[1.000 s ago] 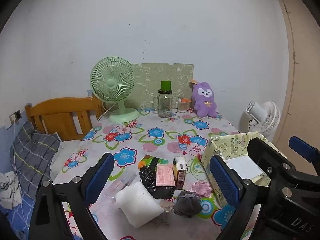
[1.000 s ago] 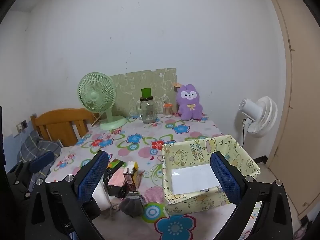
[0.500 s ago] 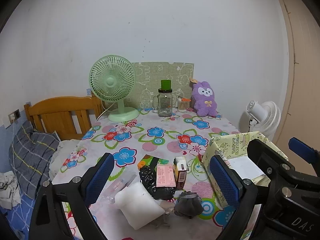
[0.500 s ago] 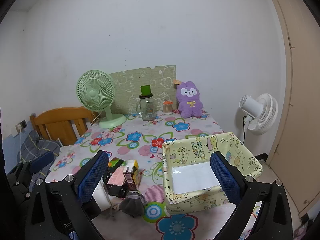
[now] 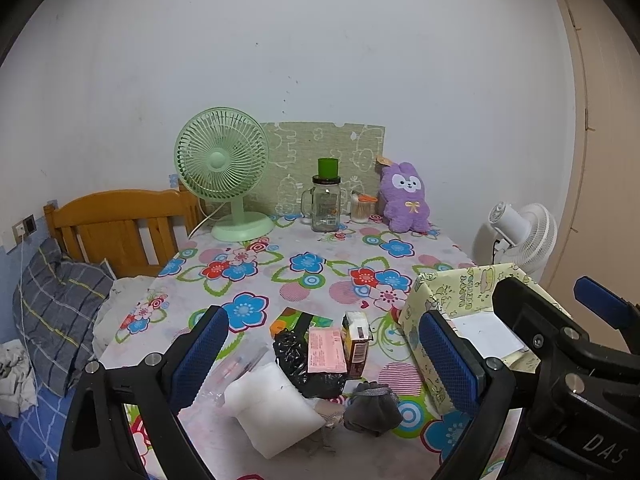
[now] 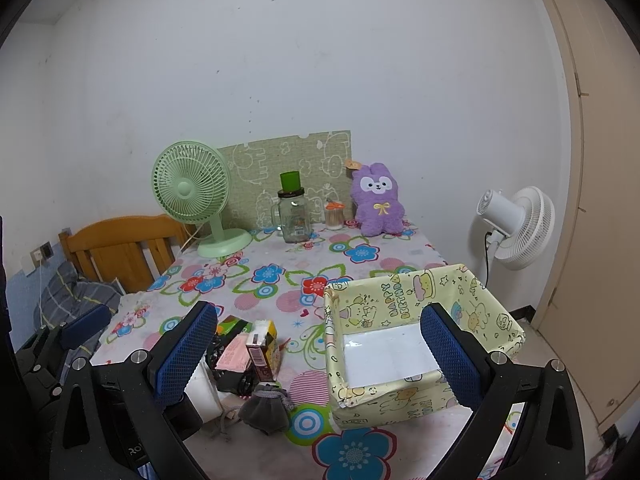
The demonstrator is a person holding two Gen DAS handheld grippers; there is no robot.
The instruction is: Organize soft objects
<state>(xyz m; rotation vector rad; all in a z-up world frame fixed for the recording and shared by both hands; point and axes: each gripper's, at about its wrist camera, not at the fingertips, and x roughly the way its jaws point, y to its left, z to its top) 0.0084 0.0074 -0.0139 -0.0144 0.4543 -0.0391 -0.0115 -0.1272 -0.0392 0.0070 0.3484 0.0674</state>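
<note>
In the right wrist view, the white foam block (image 6: 204, 390) was mostly hidden behind the right gripper's left finger (image 6: 182, 354). The black plastic bag (image 6: 234, 378) was largely covered by the pink packet (image 6: 234, 354) and the small carton (image 6: 264, 346). In the left wrist view, the right gripper body (image 5: 560, 364) concealed the far right side of the yellow box (image 5: 448, 292). Print on the carton and packet was too small to read. The clear item (image 5: 236, 364) beside the foam was indistinct

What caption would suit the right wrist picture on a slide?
Open right tool above a floral tablecloth, between a grey drawstring pouch and an empty yellow birthday-print box.
</note>
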